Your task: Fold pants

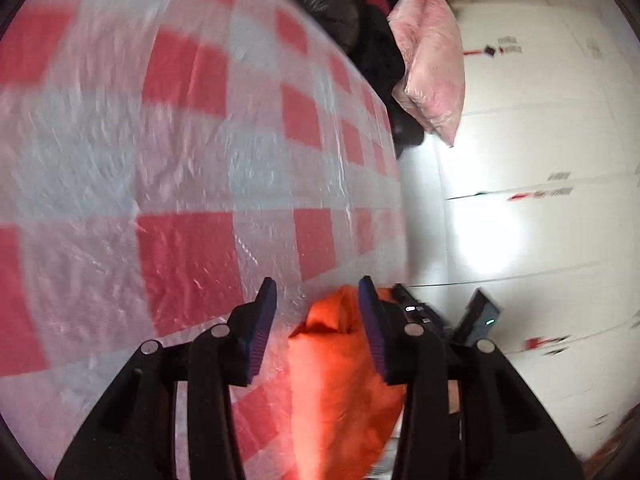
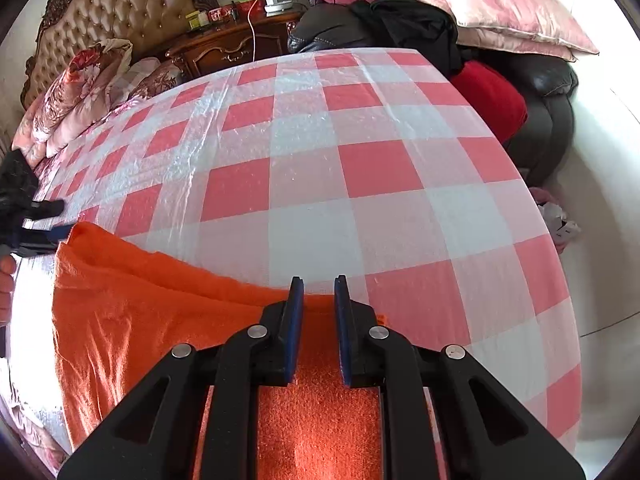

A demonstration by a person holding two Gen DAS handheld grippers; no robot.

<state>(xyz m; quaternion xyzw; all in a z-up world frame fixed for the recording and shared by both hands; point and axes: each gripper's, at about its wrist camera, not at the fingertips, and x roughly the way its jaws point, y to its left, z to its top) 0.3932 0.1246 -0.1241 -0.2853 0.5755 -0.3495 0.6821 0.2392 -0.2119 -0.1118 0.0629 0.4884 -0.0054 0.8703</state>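
My left gripper (image 1: 316,300) released beside pants (image 2: 160,312); right gripper (image 2: 319,296) parted over pants on tablecloth (image 2: 360,160).

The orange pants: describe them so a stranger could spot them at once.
Find the red-and-white checked tablecloth. The orange pants lie along its near edge, spreading left from the right gripper. They are the only orange fuzzy fabric, unlike the pink pillow and dark clothes behind.
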